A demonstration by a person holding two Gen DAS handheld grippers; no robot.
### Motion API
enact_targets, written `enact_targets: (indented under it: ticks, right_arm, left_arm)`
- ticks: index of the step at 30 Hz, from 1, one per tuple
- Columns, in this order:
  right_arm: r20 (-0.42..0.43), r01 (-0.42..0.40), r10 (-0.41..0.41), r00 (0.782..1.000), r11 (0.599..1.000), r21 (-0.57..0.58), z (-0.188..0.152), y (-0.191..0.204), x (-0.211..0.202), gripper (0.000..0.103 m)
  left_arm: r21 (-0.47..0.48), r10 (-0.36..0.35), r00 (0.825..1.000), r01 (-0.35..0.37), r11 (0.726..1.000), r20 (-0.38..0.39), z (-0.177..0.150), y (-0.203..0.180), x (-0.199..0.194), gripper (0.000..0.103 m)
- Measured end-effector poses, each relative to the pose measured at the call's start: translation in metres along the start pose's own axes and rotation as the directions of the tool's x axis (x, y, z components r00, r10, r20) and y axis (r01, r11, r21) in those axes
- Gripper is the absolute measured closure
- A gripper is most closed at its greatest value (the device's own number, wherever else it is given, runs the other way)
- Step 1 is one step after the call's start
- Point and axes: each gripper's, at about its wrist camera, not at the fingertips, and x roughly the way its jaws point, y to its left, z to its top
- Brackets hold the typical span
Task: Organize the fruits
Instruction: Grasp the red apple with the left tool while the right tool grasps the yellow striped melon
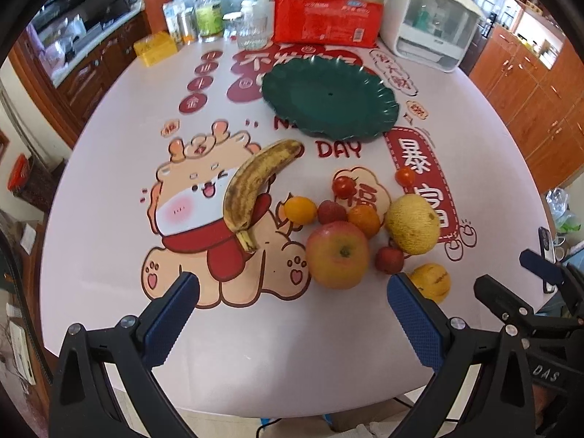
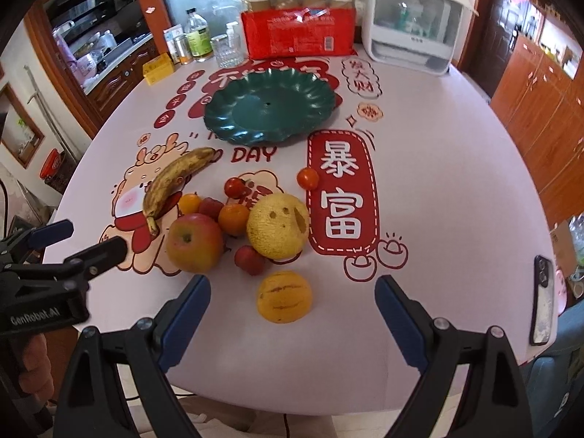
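Both sets of fingers wide open, nothing held. Right gripper (image 2: 292,314) is nearest: striped yellow fruit (image 2: 284,296) sits between its fingers on counter (image 2: 438,189). Left gripper (image 1: 292,306) faces apple (image 1: 337,254). Banana (image 1: 255,186) lies diagonal, stem near; green plate (image 1: 328,98) beyond, empty.

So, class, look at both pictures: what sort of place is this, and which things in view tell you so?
Most likely a home kitchen or dining room. A table with a printed cartoon cover holds loose fruit and a green plate, wooden cabinets line the walls, and bottles stand at the table's far edge.
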Motion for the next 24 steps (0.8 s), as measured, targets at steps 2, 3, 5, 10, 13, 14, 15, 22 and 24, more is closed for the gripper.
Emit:
enact_targets:
  ticks: [2, 3, 5, 10, 13, 14, 15, 22, 24]
  right_arm:
    - [-0.027, -0.006, 0.006, 1.000, 1.000, 0.014, -0.001, -0.007, 0.012, 0.011]
    - [-0.042, -0.004, 0.004, 0.999, 1.000, 0.014, -0.003, -0.010, 0.019, 0.011]
    - [-0.075, -0.001, 0.001, 0.997, 1.000, 0.004, -0.007, -0.012, 0.031, 0.013]
    - [-0.146, -0.032, 0.028, 0.989, 0.999, -0.027, -0.015, -0.010, 0.057, 0.022]
    - [-0.174, -0.056, 0.048, 0.984, 0.997, -0.045, -0.017, -0.007, 0.070, 0.026]
    - [-0.179, -0.057, 0.047, 0.983, 0.997, -0.054, -0.017, -0.005, 0.074, 0.028]
    - [-0.182, -0.057, 0.044, 0.982, 0.996, -0.064, -0.017, -0.004, 0.077, 0.029]
    - [-0.221, -0.106, 0.084, 0.972, 0.990, -0.093, -0.016, 0.000, 0.097, 0.033]
    - [-0.228, -0.114, 0.089, 0.970, 0.988, -0.102, -0.015, 0.003, 0.099, 0.034]
  left_arm:
    - [-0.020, -0.016, 0.999, 0.015, 1.000, -0.034, 0.001, 0.006, 0.011, 0.001]
    - [-0.026, -0.024, 0.998, 0.023, 0.999, -0.052, 0.000, 0.008, 0.016, 0.001]
    - [-0.035, -0.035, 0.996, 0.033, 0.999, -0.083, -0.001, 0.011, 0.027, 0.001]
    - [-0.074, -0.101, 0.983, 0.091, 0.993, -0.155, -0.003, 0.010, 0.055, 0.001]
    - [-0.091, -0.116, 0.977, 0.101, 0.991, -0.178, -0.002, 0.006, 0.069, 0.001]
    - [-0.096, -0.117, 0.977, 0.101, 0.990, -0.180, -0.001, 0.004, 0.074, 0.002]
    - [-0.101, -0.115, 0.976, 0.098, 0.990, -0.183, 0.000, 0.002, 0.079, 0.002]
    - [-0.131, -0.143, 0.965, 0.117, 0.984, -0.218, 0.006, -0.015, 0.106, 0.010]
    - [-0.132, -0.148, 0.962, 0.119, 0.984, -0.230, 0.007, -0.020, 0.112, 0.016]
